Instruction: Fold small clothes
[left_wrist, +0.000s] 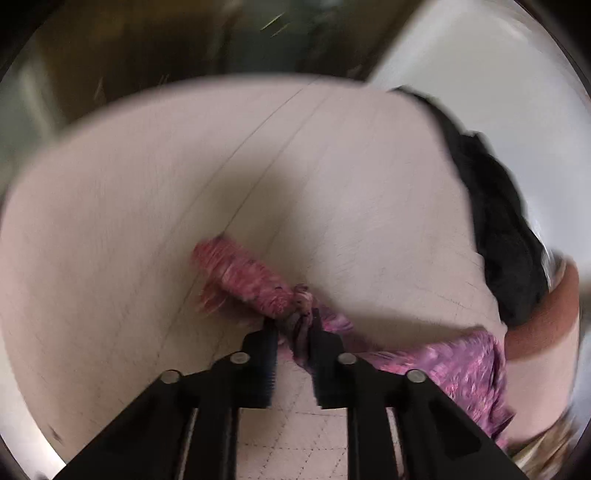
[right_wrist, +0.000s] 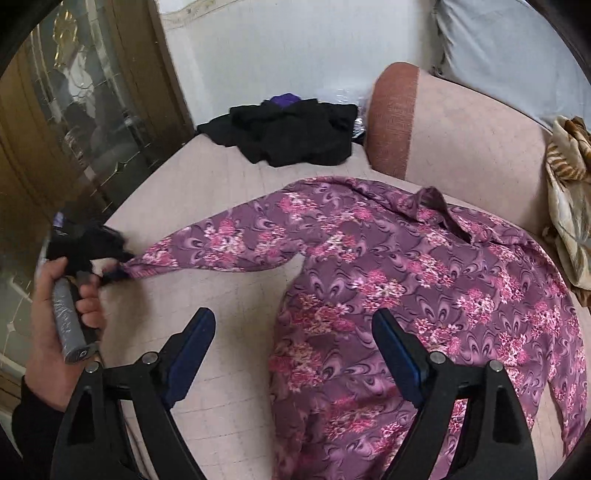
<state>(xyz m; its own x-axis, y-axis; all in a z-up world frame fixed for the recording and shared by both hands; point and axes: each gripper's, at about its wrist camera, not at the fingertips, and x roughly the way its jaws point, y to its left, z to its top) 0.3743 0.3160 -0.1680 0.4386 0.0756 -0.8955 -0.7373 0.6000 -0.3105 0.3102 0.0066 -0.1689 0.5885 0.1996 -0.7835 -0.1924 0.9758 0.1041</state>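
Observation:
A purple shirt with pink flowers (right_wrist: 424, 280) lies spread on the pale pink quilted bed cover (right_wrist: 229, 369), collar toward the far side. Its long sleeve (right_wrist: 221, 243) stretches out to the left. My left gripper (right_wrist: 118, 266), held by a hand (right_wrist: 51, 332), is shut on the sleeve's cuff. In the left wrist view the bunched cuff (left_wrist: 299, 295) sits pinched between the black fingers of the left gripper (left_wrist: 294, 325), and the picture is blurred. My right gripper (right_wrist: 293, 317) stands wide open just above the shirt's left side edge, with nothing pressed between its blue pads.
A heap of black clothes (right_wrist: 295, 136) lies at the bed's far edge. Beside it sits a pink bolster with a rust-coloured end (right_wrist: 395, 118). A brown patterned blanket (right_wrist: 569, 192) is at the right. A wooden door with glass (right_wrist: 74, 110) stands to the left.

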